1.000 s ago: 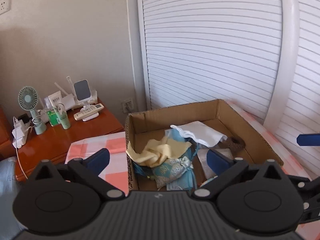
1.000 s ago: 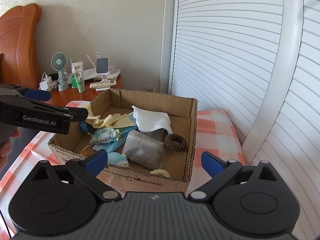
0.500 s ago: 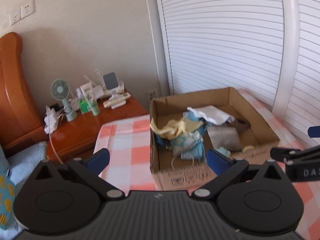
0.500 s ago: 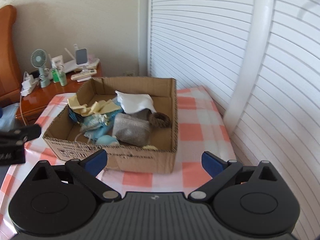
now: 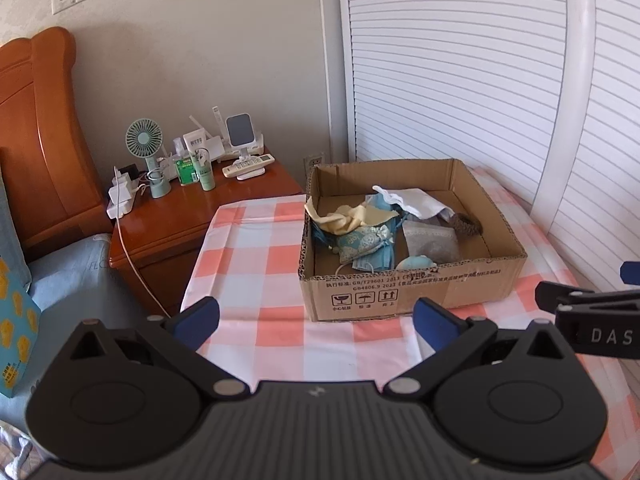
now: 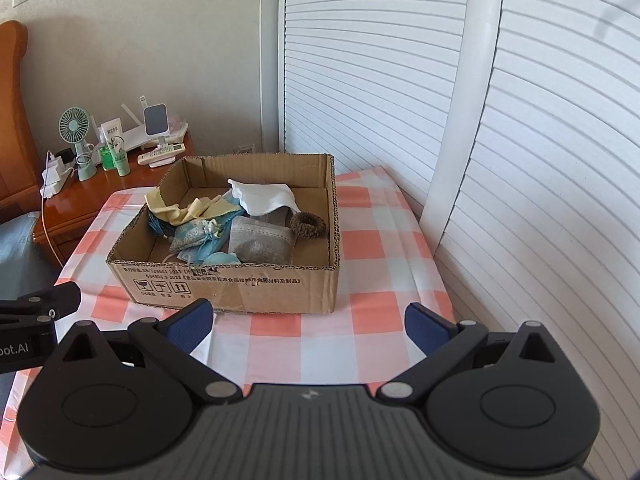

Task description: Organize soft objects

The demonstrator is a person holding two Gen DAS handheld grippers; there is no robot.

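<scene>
A cardboard box (image 5: 404,292) stands on the checked tablecloth; it also shows in the right wrist view (image 6: 240,284). It holds soft things: a yellow cloth (image 5: 352,216), a white cloth (image 5: 416,200), a grey pouch (image 5: 430,240), a brown scrunchie (image 5: 464,226), blue masks and a patterned pouch (image 6: 192,236). My left gripper (image 5: 316,320) is open and empty, held back in front of the box. My right gripper (image 6: 308,324) is open and empty, also held back from the box's near side.
A wooden nightstand (image 5: 180,216) at the left carries a small fan (image 5: 144,148), bottles, a remote and a charger with a cable. A bed headboard (image 5: 36,140) stands at the far left. White louvred doors (image 6: 400,80) stand behind and to the right of the table.
Both grippers have drawn back and up from the box, which now looks smaller and farther. Both stay open and empty. The things in the box have not moved.
</scene>
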